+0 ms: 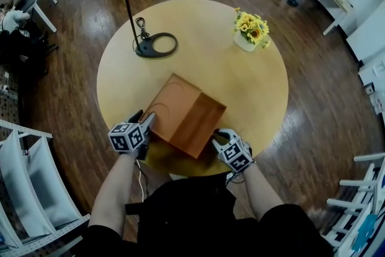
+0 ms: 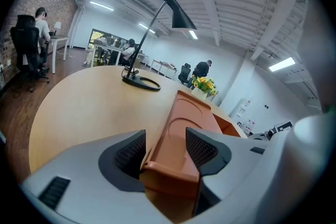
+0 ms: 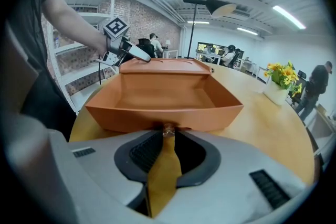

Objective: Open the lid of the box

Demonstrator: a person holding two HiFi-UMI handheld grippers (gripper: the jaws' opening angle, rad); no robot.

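Note:
An orange-brown box (image 1: 203, 123) lies open near the front edge of the round table (image 1: 252, 87). Its lid (image 1: 171, 98) is swung up and back on the left side. My left gripper (image 1: 147, 123) is shut on the lid's free edge; in the left gripper view the lid (image 2: 186, 120) runs away between the pads of the left gripper (image 2: 165, 149). My right gripper (image 1: 218, 136) is at the box's near right wall. In the right gripper view the right gripper (image 3: 167, 147) is shut on a tan tab (image 3: 163, 173) with a metal snap, fixed to the box wall (image 3: 168, 118).
A black desk lamp (image 1: 155, 45) stands at the table's back left. A white pot of yellow flowers (image 1: 251, 30) is at the back right. White shelving (image 1: 30, 177) stands to my left on the wooden floor. People sit and stand at desks far off.

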